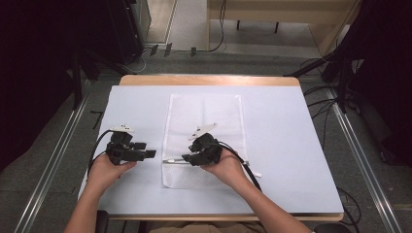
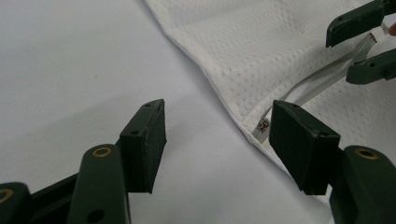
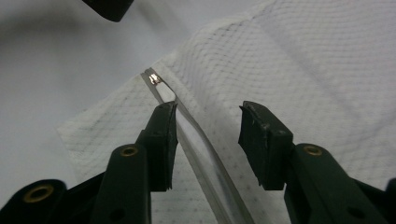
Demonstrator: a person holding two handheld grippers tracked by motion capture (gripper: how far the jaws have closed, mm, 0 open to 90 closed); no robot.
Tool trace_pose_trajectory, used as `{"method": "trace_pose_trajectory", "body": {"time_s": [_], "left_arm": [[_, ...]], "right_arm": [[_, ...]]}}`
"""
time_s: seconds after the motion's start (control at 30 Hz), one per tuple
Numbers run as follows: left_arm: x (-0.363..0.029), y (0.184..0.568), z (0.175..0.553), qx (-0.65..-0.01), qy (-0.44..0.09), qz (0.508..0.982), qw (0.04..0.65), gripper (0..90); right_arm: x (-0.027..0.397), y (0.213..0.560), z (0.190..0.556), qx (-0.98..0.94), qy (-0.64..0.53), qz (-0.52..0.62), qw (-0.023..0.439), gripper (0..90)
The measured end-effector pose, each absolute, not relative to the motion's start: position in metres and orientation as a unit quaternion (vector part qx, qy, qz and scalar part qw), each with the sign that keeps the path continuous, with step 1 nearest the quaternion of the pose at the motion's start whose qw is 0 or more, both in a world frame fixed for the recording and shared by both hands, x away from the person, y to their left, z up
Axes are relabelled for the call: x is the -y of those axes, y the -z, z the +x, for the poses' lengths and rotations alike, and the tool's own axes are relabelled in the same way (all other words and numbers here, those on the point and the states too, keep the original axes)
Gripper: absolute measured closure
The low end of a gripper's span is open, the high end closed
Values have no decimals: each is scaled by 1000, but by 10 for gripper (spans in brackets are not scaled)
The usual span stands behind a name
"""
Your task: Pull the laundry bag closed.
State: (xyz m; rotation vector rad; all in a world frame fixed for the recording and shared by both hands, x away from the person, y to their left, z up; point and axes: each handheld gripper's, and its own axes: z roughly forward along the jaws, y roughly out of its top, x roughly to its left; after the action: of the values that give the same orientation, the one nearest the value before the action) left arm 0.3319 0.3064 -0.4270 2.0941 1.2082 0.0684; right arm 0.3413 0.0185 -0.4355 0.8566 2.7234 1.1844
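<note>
White mesh bag (image 1: 204, 138): flat at mid-table, its zipper (image 3: 196, 140) across the near end. Right gripper (image 1: 186, 158): jaws apart, straddling the zipper (unclamped). Left gripper (image 1: 149, 149): jaws apart, empty, just beside the bag's left edge.

Zip (image 3: 205, 154) of the mesh bag (image 1: 204, 116): near end cut off by the right gripper view's lower edge; slider too small to discern.
</note>
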Motion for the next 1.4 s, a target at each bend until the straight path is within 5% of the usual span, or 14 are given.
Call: {"method": "trace_pose_trajectory", "body": {"time_s": [0.77,1.4], "left_arm": [[-309,426,332,-467,-30,807,360,369],[-311,426,332,-470,-29,805,361,368]], "right_arm": [[-59,464,341,-888,-369,273,-12,776],[-79,463,340,-891,-370,261,-3,798]]}}
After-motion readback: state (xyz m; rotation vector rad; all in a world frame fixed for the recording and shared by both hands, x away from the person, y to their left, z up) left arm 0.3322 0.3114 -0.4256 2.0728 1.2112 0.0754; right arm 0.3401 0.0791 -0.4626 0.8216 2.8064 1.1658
